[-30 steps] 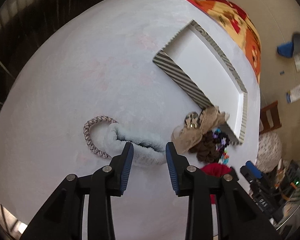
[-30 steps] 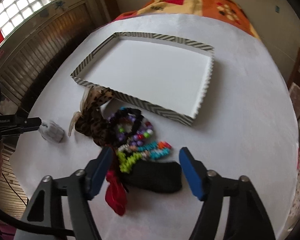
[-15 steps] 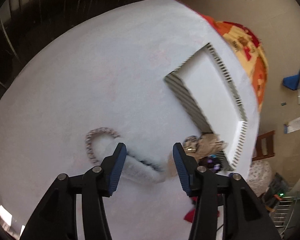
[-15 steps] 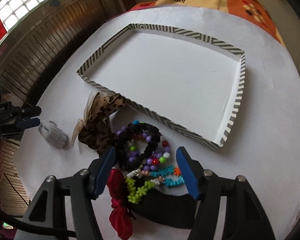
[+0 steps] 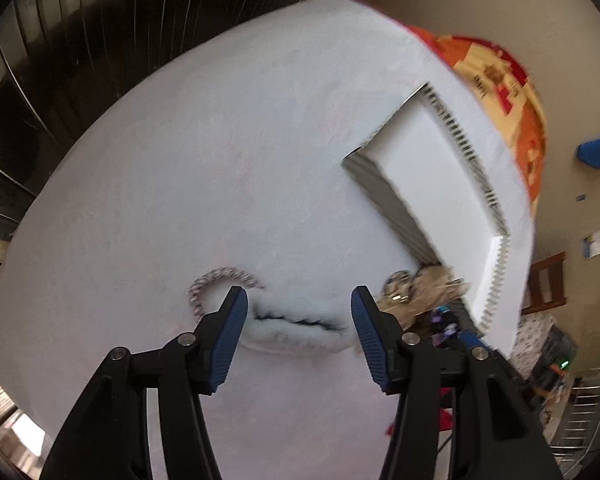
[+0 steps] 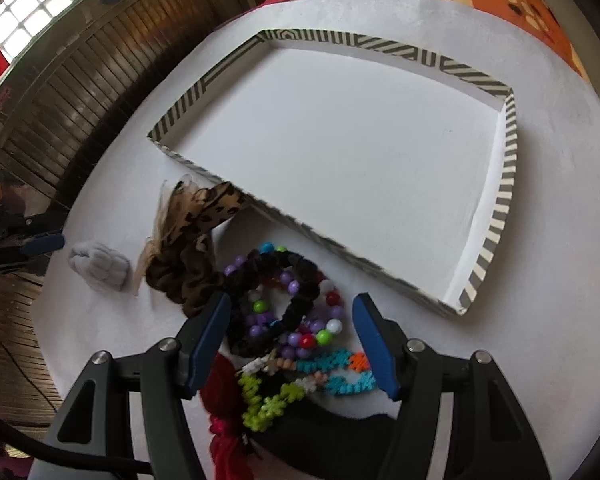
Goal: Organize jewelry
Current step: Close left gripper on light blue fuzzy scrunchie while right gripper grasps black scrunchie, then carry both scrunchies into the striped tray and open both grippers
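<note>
The left gripper (image 5: 298,320) is hanging spread over a pale fuzzy scrunchie (image 5: 296,330); the right gripper (image 6: 292,332) is hovering spread above the beaded bracelets (image 6: 300,320), pinching nothing.

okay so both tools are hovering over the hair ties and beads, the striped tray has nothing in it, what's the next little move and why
Probably lower the right tool and close it on the black scrunchie with beads. Its blue pads stand open on either side of that pile without touching it, and the striped tray just beyond has nothing in it. The left tool is also open, framing the pale fluffy scrunchie.
</note>
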Demonstrator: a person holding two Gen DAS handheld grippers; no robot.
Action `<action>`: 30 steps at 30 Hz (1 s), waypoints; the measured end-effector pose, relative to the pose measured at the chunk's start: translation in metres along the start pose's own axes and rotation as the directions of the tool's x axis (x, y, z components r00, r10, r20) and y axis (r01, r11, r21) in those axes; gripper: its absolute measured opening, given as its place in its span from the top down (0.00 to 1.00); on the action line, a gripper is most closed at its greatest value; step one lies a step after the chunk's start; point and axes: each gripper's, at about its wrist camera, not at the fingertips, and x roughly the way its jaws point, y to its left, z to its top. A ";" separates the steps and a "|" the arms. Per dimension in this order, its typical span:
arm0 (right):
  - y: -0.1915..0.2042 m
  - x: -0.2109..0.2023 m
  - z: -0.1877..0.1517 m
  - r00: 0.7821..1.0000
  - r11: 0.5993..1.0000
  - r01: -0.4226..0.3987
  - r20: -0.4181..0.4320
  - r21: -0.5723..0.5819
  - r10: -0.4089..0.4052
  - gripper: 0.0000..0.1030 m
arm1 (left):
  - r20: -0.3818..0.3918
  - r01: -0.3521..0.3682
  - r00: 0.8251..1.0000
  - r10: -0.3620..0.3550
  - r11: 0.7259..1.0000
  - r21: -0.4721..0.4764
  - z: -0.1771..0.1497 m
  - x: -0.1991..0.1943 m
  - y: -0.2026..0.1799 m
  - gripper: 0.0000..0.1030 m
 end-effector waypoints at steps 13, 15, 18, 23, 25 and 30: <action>0.001 0.006 -0.001 0.999 1.000 -0.027 0.035 -0.002 0.027 0.91 | -0.050 -0.048 0.998 0.049 0.999 0.025 -0.009 0.024 0.001 0.90; 0.002 -0.003 -0.002 0.997 0.999 -0.043 0.061 -0.003 0.043 0.92 | -0.046 -0.039 0.998 0.041 0.999 0.029 -0.009 0.021 0.002 0.97; 0.002 -0.018 -0.002 0.994 0.997 -0.072 0.085 0.005 0.071 0.93 | -0.035 -0.031 0.999 0.033 0.998 0.060 -0.011 0.016 -0.002 0.99; 0.006 -0.048 0.002 0.987 0.997 -0.083 0.141 -0.005 0.083 0.93 | -0.009 0.005 1.000 -0.004 0.995 0.099 -0.010 -0.003 -0.012 1.00; 0.008 -0.060 0.004 0.982 0.995 -0.096 0.163 -0.006 0.095 0.93 | 0.006 0.026 1.000 -0.027 0.994 0.110 -0.007 -0.013 -0.017 1.00; 0.012 -0.082 0.016 0.973 0.996 -0.087 0.211 -0.016 0.089 0.93 | 0.052 0.056 0.997 -0.064 0.988 0.145 0.008 -0.031 -0.036 1.00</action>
